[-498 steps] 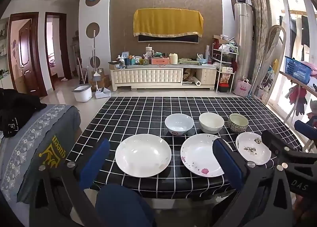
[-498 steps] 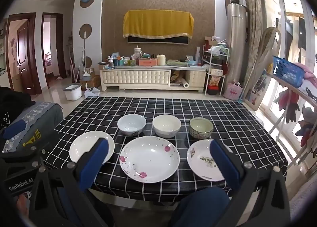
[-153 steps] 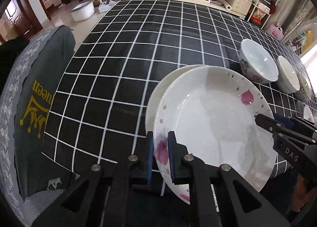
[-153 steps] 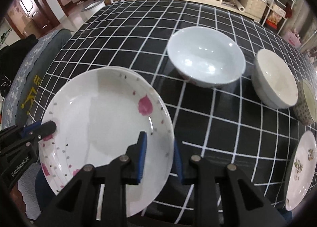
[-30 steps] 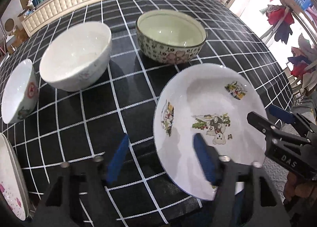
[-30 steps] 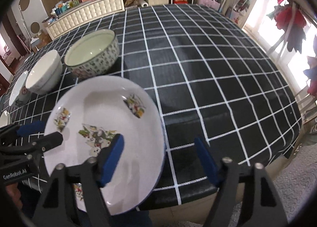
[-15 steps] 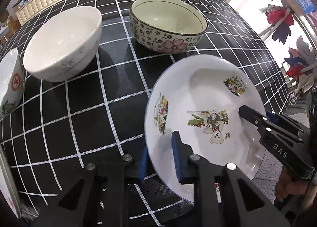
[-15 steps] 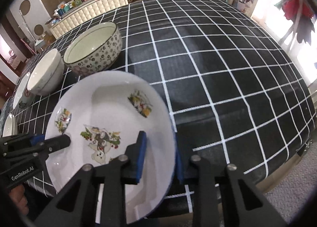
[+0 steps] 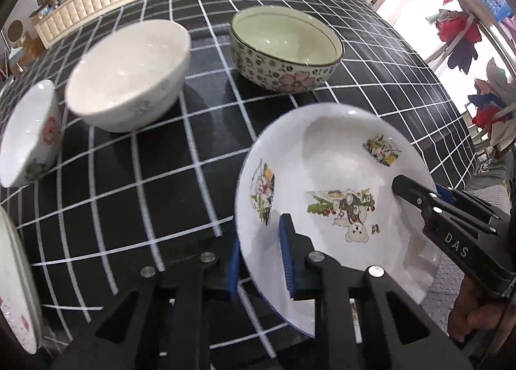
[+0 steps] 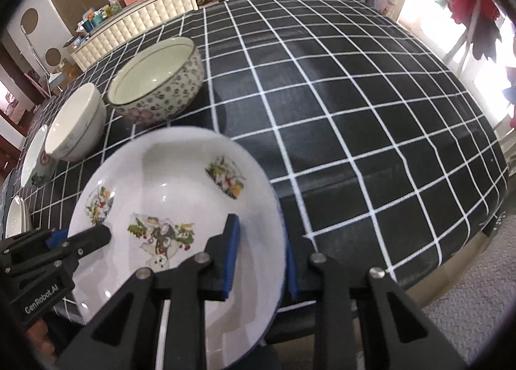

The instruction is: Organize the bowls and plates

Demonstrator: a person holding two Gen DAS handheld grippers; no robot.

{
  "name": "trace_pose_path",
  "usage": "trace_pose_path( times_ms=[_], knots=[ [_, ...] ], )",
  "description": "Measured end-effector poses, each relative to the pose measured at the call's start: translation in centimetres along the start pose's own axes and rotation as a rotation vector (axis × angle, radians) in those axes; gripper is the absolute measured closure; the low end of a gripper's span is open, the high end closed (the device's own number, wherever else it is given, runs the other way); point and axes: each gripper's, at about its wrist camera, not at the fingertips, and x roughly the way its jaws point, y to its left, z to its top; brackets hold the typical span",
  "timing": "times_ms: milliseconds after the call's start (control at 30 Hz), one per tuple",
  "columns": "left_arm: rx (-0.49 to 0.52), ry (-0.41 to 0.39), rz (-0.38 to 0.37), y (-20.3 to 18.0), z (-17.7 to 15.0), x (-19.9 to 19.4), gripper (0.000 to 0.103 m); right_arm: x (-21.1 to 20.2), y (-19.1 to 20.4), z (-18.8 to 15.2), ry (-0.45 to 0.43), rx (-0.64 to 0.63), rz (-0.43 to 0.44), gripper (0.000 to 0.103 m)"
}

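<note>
**A:** Item one?

**B:** Cartoon plate [image 9: 335, 183], at the near right edge of the table [image 10: 354, 105], tilted with its near rim raised. I have the left hand-held gripper [image 9: 259, 260] clamped on its left rim and the right hand-held gripper [image 10: 259, 255] clamped on its right rim, one pad above and one below on each side. Two opposite grips, I judge, keep a shallow, slick plate level and stop it swinging.

**A:** Bowls?

**B:** Three in a row further back: flower-patterned bowl [image 9: 285, 47] just behind the plate, plain white bowl [image 9: 129, 73] to its left, red-marked bowl [image 9: 29, 134] beyond that, toward the left edge. All upright, none touching.

**A:** Other plates?

**B:** Plate stack [image 9: 16, 279] at the near left edge, only partly in view. I judge the cartoon plate belongs on top of it, being the last single plate.

**A:** Risk?

**B:** Rim slipping if the grippers pull unevenly.
</note>
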Motion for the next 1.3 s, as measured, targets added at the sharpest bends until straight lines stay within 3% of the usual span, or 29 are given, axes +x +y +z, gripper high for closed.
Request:
trace_pose_path(
  times_ms=[533,1300],
  knots=[
    [-0.136,-0.089,0.059,8.8,-4.2,-8.6,0.084,-3.7,9.5,-0.4,-0.057,-0.115,0.102,0.076],
    [-0.41,-0.145,0.176,24.1,-12.1,-15.8,0.084,-2.6,26.0,-2.0,-0.029,-0.36,0.235,0.077]
  ],
)
